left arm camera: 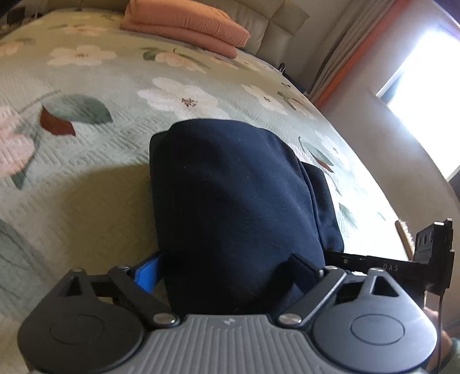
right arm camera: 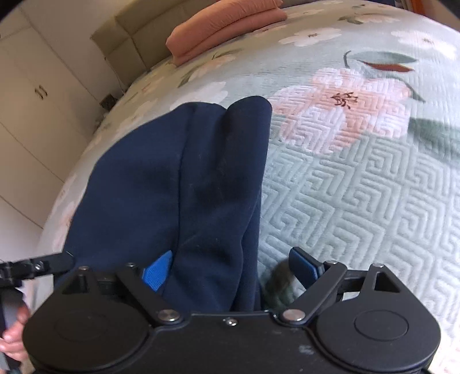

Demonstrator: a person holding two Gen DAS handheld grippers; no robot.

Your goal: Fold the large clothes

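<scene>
We hold a folded navy garment over the bed, which is covered by a pale green quilted spread with white and pink flowers. In the left wrist view the left gripper has its jaws spread wide, with the dark cloth filling the gap between them and hiding most of the blue pads; whether the pads actually press the cloth we cannot tell. In the right wrist view the right gripper also stands wide open: the garment lies against its left blue pad, while the right pad sits apart from the cloth over bare quilt.

The garment lies near the bed's side edge that faces the wardrobe, and its far fold points toward the head of the bed. We see broad free quilt on the other side of it and beyond it, up to the folded peach bedding by the padded headboard. Past the side edge are a grey curtain with orange trim and a bright window.

The only readable writing is "DAS" on the black bar of the other gripper.
</scene>
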